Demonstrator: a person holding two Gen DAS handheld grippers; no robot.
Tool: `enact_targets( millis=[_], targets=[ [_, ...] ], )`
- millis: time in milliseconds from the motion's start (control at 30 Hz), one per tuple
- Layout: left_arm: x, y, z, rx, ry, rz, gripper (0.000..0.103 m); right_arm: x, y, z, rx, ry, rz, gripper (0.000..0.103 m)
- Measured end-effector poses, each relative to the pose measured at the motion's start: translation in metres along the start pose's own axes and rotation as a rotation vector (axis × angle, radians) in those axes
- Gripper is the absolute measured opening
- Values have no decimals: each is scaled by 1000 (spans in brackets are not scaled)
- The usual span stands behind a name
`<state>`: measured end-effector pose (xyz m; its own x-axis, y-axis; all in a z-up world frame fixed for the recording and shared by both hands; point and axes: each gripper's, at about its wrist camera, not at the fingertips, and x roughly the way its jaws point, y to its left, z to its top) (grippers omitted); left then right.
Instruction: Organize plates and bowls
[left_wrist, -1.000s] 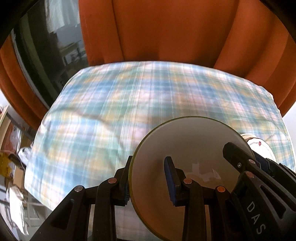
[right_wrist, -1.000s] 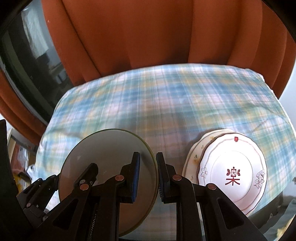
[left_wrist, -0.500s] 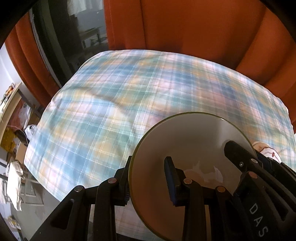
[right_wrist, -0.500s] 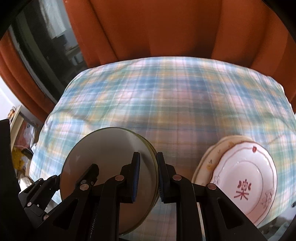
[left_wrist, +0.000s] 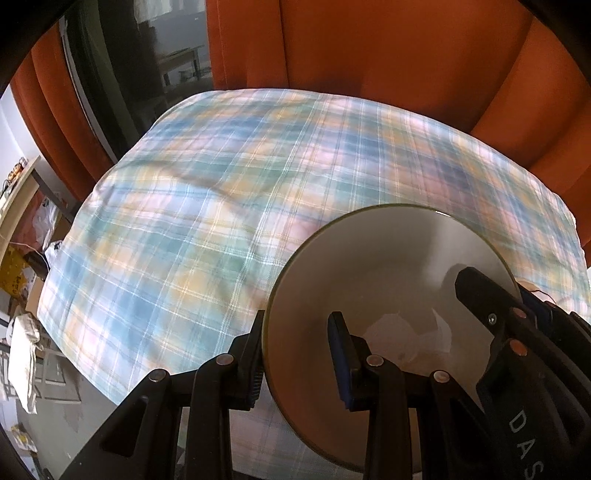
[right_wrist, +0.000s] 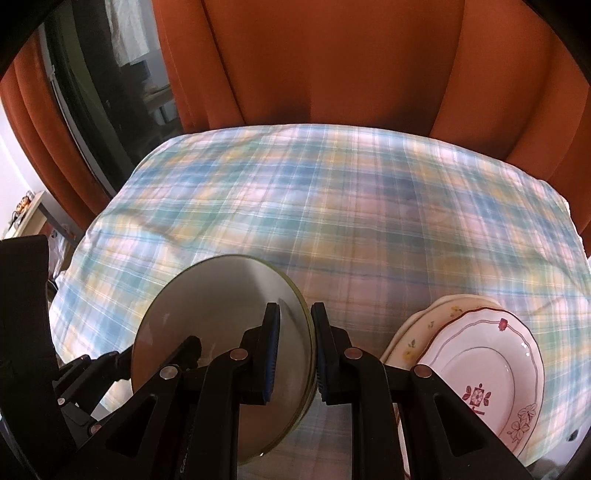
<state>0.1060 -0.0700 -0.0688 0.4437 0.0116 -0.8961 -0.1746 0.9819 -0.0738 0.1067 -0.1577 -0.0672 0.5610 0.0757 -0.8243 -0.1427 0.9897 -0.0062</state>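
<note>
A pale grey plate with a green rim (left_wrist: 391, 266) is held above the near edge of the plaid-covered table. My left gripper (left_wrist: 297, 354) is shut on its left rim. My right gripper (right_wrist: 295, 350) is shut on its right rim; the plate (right_wrist: 210, 306) shows to the left in the right wrist view. The right gripper's body (left_wrist: 517, 332) reaches in from the right in the left wrist view. A stack of patterned white plates (right_wrist: 480, 365) lies on the table to the right, topped by one with a red emblem.
The table wears a blue, yellow and pink plaid cloth (left_wrist: 258, 184). Orange curtains (right_wrist: 332, 62) hang close behind it. A dark window (left_wrist: 122, 62) is at the left. Clutter and a shelf (left_wrist: 18, 206) sit on the floor at the far left.
Both grippers and the grey plate have moved left along the table edge and turned; the patterned stack has slid toward the right of the right wrist view. Both grips are unchanged.
</note>
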Motion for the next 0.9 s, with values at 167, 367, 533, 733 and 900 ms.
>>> enact_targets(
  millis=[167, 367, 533, 733, 900],
  targets=[
    [1, 1, -2, 7, 8, 8, 32, -2, -1, -4, 1, -11, -8, 21],
    [-5, 7, -3, 25, 18, -43, 37, -5, 1, -7, 33, 11, -18, 21],
    [-5, 9, 0, 60, 9, -73, 62, 0, 0, -6, 67, 55, -24, 22],
    [12, 12, 8, 115, 60, -149, 71, 14, -1, -10, 130, 121, -50, 22],
    [22, 17, 19, 144, 96, -206, 74, 20, -1, -7, 191, 146, -94, 53]
  ],
)
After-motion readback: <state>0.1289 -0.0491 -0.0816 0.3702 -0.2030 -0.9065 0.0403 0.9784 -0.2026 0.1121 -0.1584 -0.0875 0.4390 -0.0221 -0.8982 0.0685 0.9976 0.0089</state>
